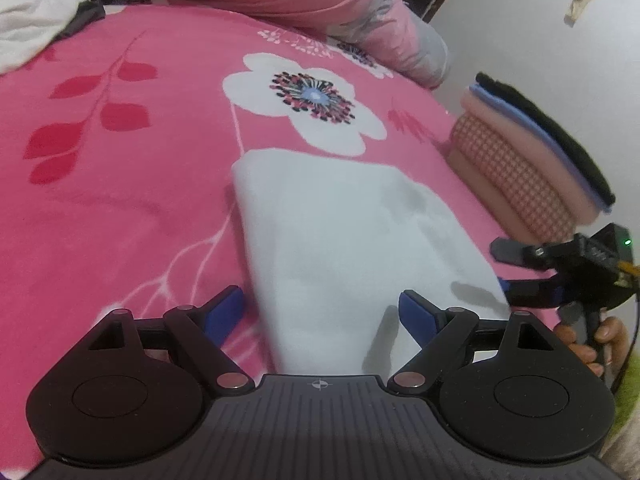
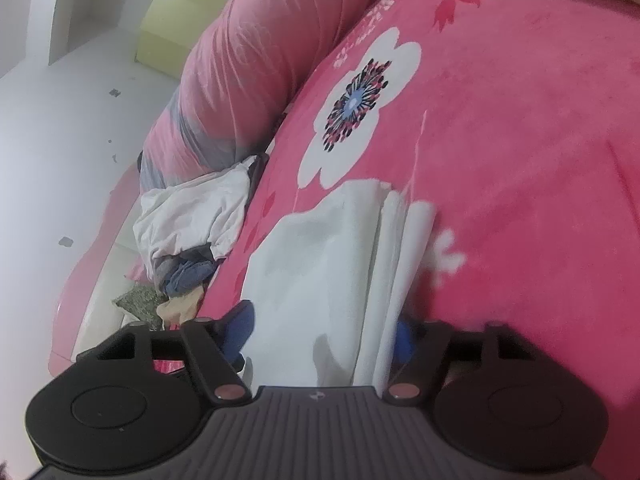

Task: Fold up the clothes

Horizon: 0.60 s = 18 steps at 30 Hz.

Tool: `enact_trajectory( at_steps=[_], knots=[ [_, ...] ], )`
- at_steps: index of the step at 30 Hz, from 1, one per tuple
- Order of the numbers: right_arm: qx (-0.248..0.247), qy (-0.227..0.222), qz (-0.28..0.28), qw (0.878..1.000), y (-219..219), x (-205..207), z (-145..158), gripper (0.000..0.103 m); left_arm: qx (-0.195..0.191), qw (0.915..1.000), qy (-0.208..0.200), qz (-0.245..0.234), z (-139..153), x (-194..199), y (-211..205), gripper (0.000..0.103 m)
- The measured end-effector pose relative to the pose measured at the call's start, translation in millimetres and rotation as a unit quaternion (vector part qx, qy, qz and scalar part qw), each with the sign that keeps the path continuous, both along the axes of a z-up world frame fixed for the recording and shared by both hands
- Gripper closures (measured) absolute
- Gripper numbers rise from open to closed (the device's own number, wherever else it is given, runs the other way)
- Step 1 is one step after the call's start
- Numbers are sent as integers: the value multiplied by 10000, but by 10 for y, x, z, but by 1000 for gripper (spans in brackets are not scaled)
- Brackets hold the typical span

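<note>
While the folded white cloth (image 1: pixel 352 240) is lying flat on the pink flowered bedspread (image 1: pixel 120 200), the left gripper (image 1: pixel 322 312) is hovering over its near end with its blue pads spread wide, one to each side of the cloth, neither pressing on it. From the right, the right gripper (image 1: pixel 508 270) is reaching in at the cloth's right edge, held in a person's hand (image 1: pixel 592 340). Seen from the right wrist, this right gripper (image 2: pixel 324 332) is straddling the near end of the same white cloth (image 2: pixel 320 260), whose stacked fold edges are showing along one side. Its left pad is standing just clear of the fabric, while its right pad seems to be lying against the layered edge, though blur is hiding whether it is really pinching; the jaws are looking partly open rather than clamped. Beside the cloth, near the bed's edge, a stack of folded clothes (image 1: pixel 528 152) is sitting, checked pink at the bottom and black on top. At the far side a heap of unfolded clothes (image 2: pixel 192 224) is lying next to a bulky pink quilt roll (image 2: pixel 248 72).
</note>
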State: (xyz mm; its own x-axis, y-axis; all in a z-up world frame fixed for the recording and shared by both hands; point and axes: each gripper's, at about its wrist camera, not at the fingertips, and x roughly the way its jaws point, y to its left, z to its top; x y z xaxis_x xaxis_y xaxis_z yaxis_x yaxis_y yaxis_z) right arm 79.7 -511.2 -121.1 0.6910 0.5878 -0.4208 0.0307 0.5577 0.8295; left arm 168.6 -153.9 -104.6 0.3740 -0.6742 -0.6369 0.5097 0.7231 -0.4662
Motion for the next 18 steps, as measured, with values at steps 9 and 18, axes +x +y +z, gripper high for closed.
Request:
enact_trajectory(
  at_steps=[9, 18],
  knots=[
    [345, -124, 149, 9992, -10, 243, -140, 50, -341, 9994, 27, 83, -65, 130, -97, 20],
    [842, -404, 366, 9950, -97, 131, -228, 50, -857, 9943, 615, -181, -66, 114, 152, 29]
  ],
)
